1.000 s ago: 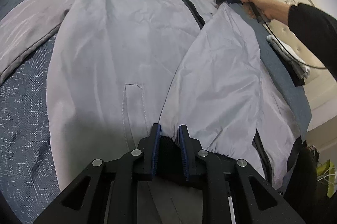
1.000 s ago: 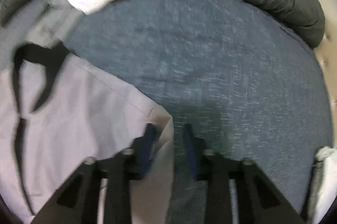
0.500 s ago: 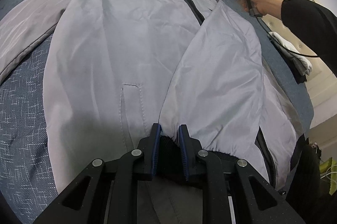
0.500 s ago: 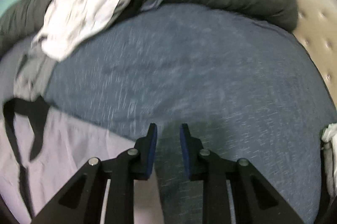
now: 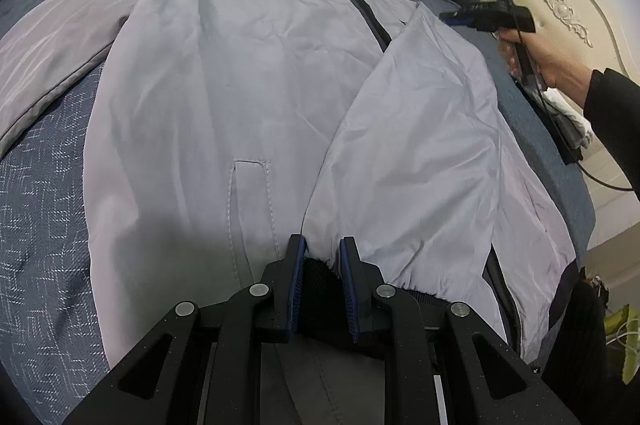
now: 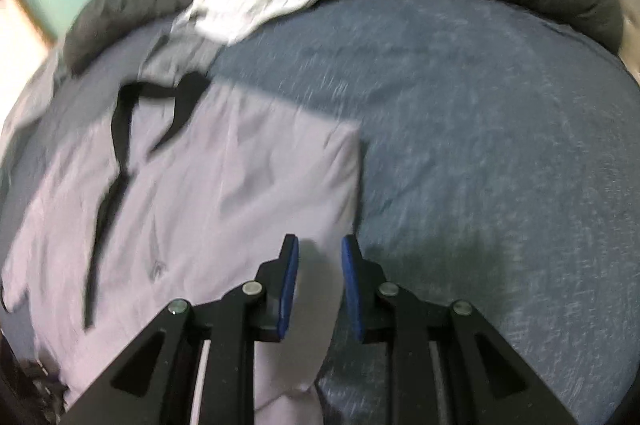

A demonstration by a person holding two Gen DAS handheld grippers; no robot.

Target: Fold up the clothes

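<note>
The right hand-held gripper (image 6: 319,257) has released the jacket (image 5: 224,73) and hangs slightly open; the left (image 5: 322,257) still grips the cuff.

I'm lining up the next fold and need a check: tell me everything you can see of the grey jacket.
The grey jacket looks like thin, creased woven fabric with a black collar, zip strip and ribbed cuff. It lies front up on the blue bedspread. One sleeve is folded diagonally across the body, the other spread outwards. The left gripper pinches the folded sleeve's cuff; the right gripper is clear of it.
</note>
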